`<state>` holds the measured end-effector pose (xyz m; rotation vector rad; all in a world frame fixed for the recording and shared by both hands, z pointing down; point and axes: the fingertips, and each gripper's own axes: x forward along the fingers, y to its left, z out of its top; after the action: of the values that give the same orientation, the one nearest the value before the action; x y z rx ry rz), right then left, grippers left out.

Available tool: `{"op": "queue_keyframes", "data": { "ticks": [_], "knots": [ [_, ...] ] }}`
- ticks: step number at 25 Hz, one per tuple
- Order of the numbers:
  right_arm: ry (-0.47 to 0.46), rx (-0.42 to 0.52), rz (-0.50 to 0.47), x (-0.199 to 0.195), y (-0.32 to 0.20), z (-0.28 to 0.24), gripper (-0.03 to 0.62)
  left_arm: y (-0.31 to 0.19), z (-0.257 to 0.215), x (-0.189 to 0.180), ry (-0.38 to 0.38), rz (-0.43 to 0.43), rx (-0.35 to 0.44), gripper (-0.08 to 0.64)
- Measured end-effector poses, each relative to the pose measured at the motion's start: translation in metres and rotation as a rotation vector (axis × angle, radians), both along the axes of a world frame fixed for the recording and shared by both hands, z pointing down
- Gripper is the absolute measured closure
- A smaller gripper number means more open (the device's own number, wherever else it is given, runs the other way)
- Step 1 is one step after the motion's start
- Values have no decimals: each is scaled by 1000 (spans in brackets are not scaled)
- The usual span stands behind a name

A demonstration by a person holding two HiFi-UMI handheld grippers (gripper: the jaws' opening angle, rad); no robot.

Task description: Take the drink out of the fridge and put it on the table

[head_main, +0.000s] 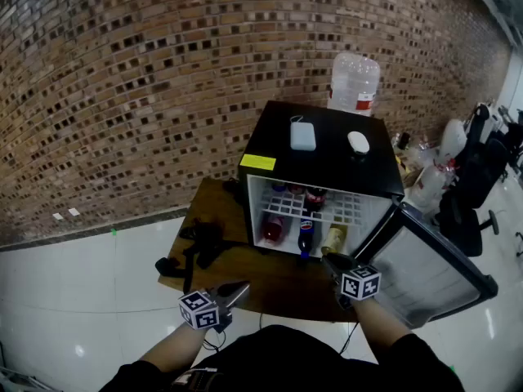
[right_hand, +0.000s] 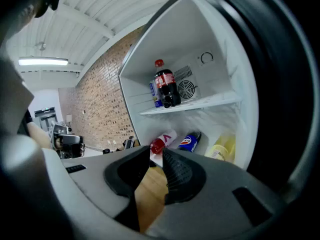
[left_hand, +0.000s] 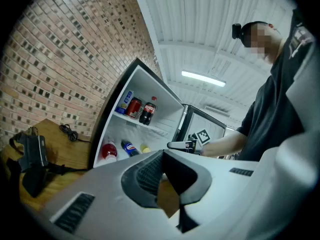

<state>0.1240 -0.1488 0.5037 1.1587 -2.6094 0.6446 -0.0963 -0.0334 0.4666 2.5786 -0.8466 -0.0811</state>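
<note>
A black mini fridge (head_main: 327, 162) stands open on a wooden table (head_main: 278, 282). Its upper shelf holds a cola bottle (head_main: 315, 198) (left_hand: 148, 110) (right_hand: 166, 86) and cans (left_hand: 133, 107). On the fridge floor lie a red bottle (head_main: 274, 229) (right_hand: 162, 141), a blue-labelled cola bottle (head_main: 306, 237) (right_hand: 190, 141) and a yellow bottle (head_main: 333, 238) (right_hand: 222, 146). My right gripper (head_main: 329, 260) (right_hand: 156, 154) hovers just before the lower compartment, its jaws a narrow gap apart and empty. The left gripper (head_main: 243, 287) (left_hand: 162, 156) is shut and empty, lower left over the table's front.
The fridge door (head_main: 429, 268) swings out to the right. Two small white objects (head_main: 302, 135) lie on the fridge top, and a large water jug (head_main: 354, 82) stands behind. Black gear and cables (head_main: 200, 243) lie on the table's left. Office chairs (head_main: 470, 202) are at the far right.
</note>
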Motion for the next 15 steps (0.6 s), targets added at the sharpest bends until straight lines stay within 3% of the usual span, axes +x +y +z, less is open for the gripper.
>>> {"op": "queue_keyframes", "data": {
  "ticks": [6,10,12,15],
  "knots": [
    [90,11,121,-20,-61,13,391,-6,-4,-22,-33,-28,27,558],
    [144,17,215,-27,-90,30,377,-15,-8,-29,-36,-29,41,558],
    [159,13,240,-33,-100,39,330,-19,-8,-30,-39,-22,44,558],
    [168,6,275,-39,-115,47,330,-26,-6,-29,-42,-8,53,558]
  ]
}}
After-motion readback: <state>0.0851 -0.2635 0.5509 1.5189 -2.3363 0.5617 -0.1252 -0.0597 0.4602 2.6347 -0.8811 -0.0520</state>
